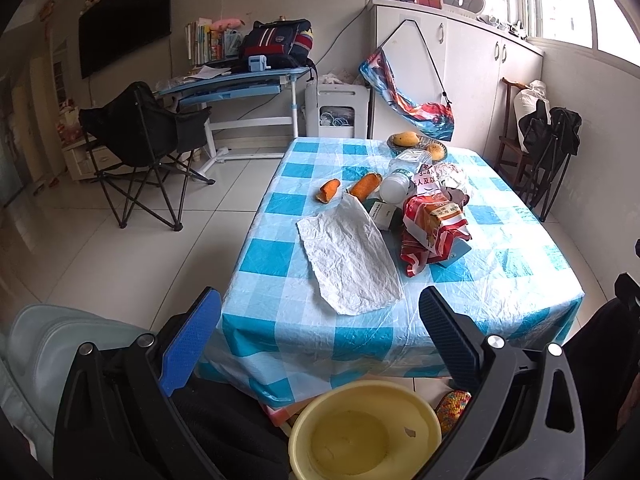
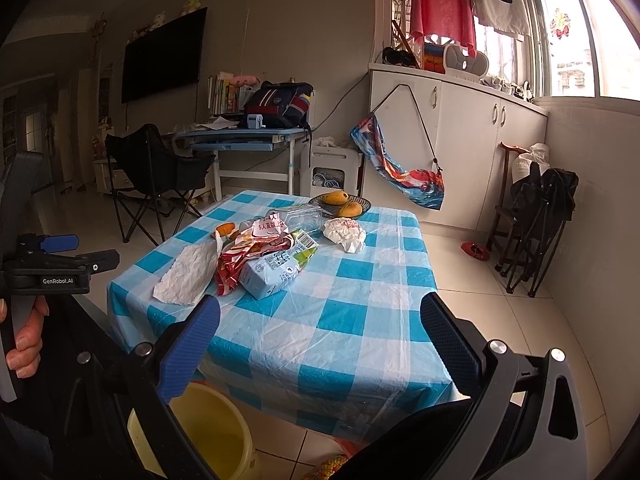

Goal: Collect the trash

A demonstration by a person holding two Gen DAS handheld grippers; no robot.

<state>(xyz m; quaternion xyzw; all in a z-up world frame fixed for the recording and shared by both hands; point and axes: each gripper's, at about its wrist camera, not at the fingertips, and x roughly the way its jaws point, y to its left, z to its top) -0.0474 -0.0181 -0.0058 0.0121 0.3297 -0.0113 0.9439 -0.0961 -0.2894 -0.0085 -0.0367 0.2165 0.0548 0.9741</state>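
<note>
Trash lies in a pile on the blue-checked table (image 1: 500, 276): a white crumpled paper bag (image 1: 352, 256), a red snack wrapper (image 1: 434, 224), a plastic bottle (image 1: 404, 178), a small carton (image 1: 384, 214), a foil ball (image 1: 452, 176) and two orange peel pieces (image 1: 329, 191). In the right wrist view the paper bag (image 2: 188, 274), wrapper (image 2: 240, 260), a milk carton (image 2: 276, 270) and a white wad (image 2: 345, 232) show. A yellow bucket (image 1: 364, 432) stands on the floor below the table's near edge. My left gripper (image 1: 320, 336) is open and empty before the table. My right gripper (image 2: 320, 340) is open and empty.
A bowl of mangoes (image 1: 416, 142) sits at the table's far edge. A black folding chair (image 1: 140, 140) and a blue desk (image 1: 236, 84) stand to the left. White cabinets (image 1: 460, 60) and folded chairs (image 1: 548, 152) stand at the right. The left gripper shows in the right wrist view (image 2: 60, 256).
</note>
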